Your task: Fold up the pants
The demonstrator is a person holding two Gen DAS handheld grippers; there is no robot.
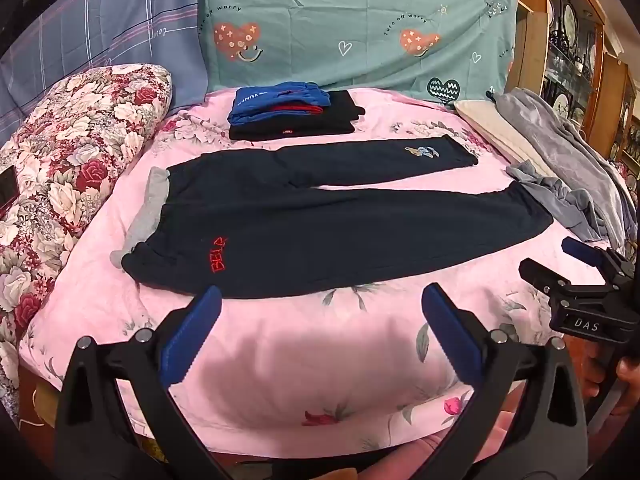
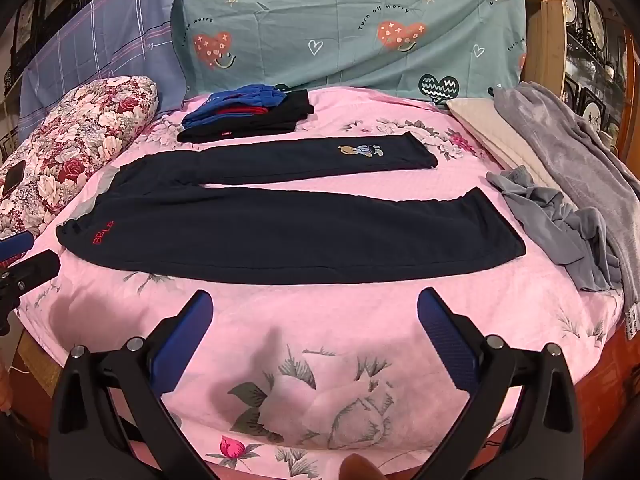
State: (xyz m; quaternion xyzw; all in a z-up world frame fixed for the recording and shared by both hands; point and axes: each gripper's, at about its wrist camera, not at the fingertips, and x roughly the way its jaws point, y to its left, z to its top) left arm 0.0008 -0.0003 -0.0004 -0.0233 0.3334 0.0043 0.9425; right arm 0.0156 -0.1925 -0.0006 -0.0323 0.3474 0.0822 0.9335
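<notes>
Dark navy pants (image 1: 320,232) (image 2: 280,236) lie flat across the pink floral bed cover (image 1: 304,360) (image 2: 320,340), waistband with grey lining at the left, both legs stretched to the right. Red lettering sits near the waist and a cartoon patch on the far leg. My left gripper (image 1: 320,300) is open, hovering just short of the pants' near edge. My right gripper (image 2: 314,304) is open too, nothing between its blue pads, also in front of the near leg. In the left wrist view the right gripper (image 1: 576,260) shows at the right edge.
A stack of folded clothes, blue, red and black (image 1: 292,114) (image 2: 248,114), sits behind the pants. Crumpled grey garments (image 1: 568,200) (image 2: 560,220) and a cream pillow (image 2: 492,128) lie at the right. A floral quilt roll (image 1: 68,152) (image 2: 68,148) lines the left side.
</notes>
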